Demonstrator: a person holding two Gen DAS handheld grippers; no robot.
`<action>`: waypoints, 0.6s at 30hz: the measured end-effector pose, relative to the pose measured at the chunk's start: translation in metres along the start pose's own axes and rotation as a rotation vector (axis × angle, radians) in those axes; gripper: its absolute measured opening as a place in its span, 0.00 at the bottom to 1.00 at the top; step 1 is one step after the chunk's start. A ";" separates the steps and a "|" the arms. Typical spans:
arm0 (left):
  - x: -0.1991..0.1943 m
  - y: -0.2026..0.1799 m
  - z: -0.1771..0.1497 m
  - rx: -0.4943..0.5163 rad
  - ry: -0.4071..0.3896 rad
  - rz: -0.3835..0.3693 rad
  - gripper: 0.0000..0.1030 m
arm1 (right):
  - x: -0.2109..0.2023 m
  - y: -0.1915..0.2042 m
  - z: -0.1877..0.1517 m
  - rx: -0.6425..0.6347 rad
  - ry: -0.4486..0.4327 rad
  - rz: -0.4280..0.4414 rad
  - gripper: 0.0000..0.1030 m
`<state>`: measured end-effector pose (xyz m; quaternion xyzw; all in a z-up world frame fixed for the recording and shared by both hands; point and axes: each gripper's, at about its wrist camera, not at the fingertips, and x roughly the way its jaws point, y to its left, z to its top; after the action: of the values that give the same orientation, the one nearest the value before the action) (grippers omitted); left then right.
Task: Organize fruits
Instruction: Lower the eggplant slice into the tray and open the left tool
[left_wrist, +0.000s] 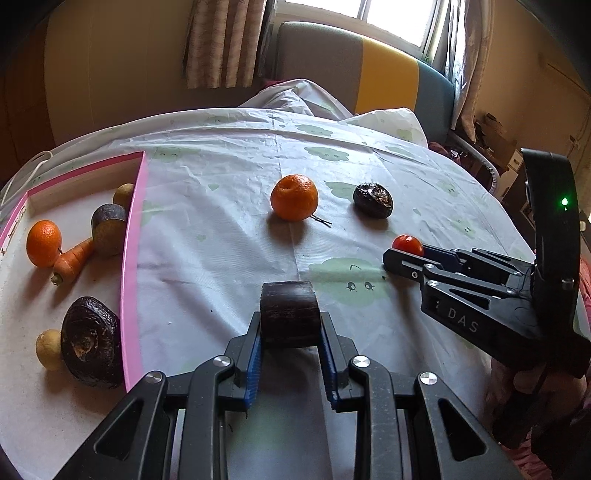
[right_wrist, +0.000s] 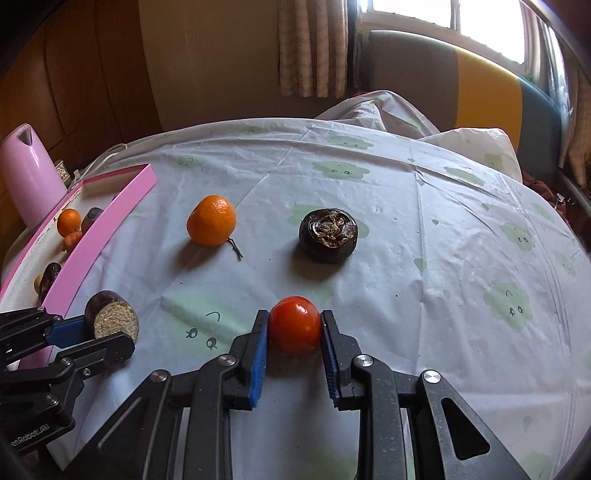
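My left gripper (left_wrist: 290, 325) is shut on a dark sugarcane piece (left_wrist: 289, 314), held over the tablecloth just right of the pink tray (left_wrist: 130, 266); it also shows in the right wrist view (right_wrist: 110, 317). My right gripper (right_wrist: 294, 328) is shut on a small red tomato (right_wrist: 294, 325), seen in the left wrist view (left_wrist: 407, 244). An orange (left_wrist: 294, 197) and a dark water chestnut (left_wrist: 372, 200) lie on the cloth beyond. The tray holds an orange (left_wrist: 43, 243), a carrot (left_wrist: 72, 260), another sugarcane piece (left_wrist: 108, 229), a water chestnut (left_wrist: 90, 341) and small yellowish fruits.
A pink kettle (right_wrist: 29, 177) stands behind the tray at the far left. A small twig (right_wrist: 235, 247) lies by the orange. A sofa (left_wrist: 369, 70) and a window are behind the round table; clutter sits at the right edge.
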<state>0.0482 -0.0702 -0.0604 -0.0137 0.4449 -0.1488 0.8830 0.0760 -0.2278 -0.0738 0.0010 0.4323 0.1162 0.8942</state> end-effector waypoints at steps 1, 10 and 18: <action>-0.003 0.000 0.000 -0.001 -0.005 0.001 0.27 | 0.000 0.000 0.001 0.002 0.000 -0.001 0.26; -0.051 0.017 0.014 -0.030 -0.096 0.035 0.27 | 0.001 0.003 -0.001 -0.010 0.010 -0.020 0.26; -0.076 0.066 0.017 -0.137 -0.128 0.133 0.27 | 0.001 0.001 -0.002 0.005 0.005 -0.007 0.26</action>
<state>0.0353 0.0116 -0.0012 -0.0542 0.3966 -0.0581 0.9145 0.0747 -0.2270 -0.0762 0.0014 0.4349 0.1120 0.8935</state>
